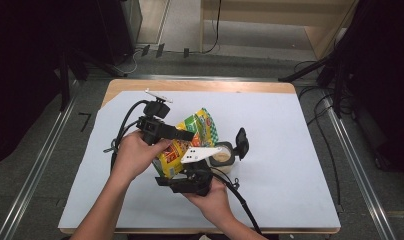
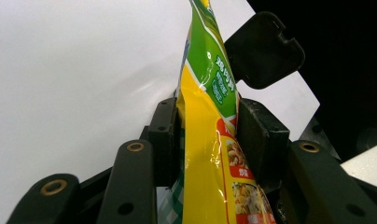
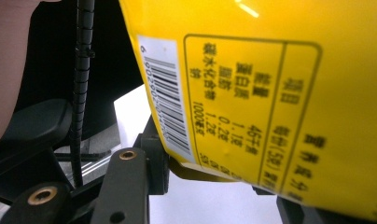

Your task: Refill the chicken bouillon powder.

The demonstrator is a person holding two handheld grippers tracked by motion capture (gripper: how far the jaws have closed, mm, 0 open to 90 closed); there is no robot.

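Observation:
A yellow and green snack bag (image 1: 190, 135) is held tilted above the white table cover (image 1: 290, 150), between both grippers. My left gripper (image 1: 189, 135) comes in from the left and is shut on the bag's upper part. In the left gripper view both pads (image 2: 165, 140) press on the bag (image 2: 210, 140). My right gripper (image 1: 166, 179) is under the bag and grips its lower end. In the right gripper view the bag's back with barcode (image 3: 252, 93) covers the right jaw. An open jar (image 1: 223, 158) with pale contents stands beside the bag, its black lid (image 1: 241, 142) flipped up.
The jar's black lid (image 2: 263, 49) stands just behind the bag's top. A black cable (image 1: 240, 200) trails from the right gripper toward the near edge. Bare white cover lies to the right and far side. Metal floor rails (image 1: 355, 170) flank the table.

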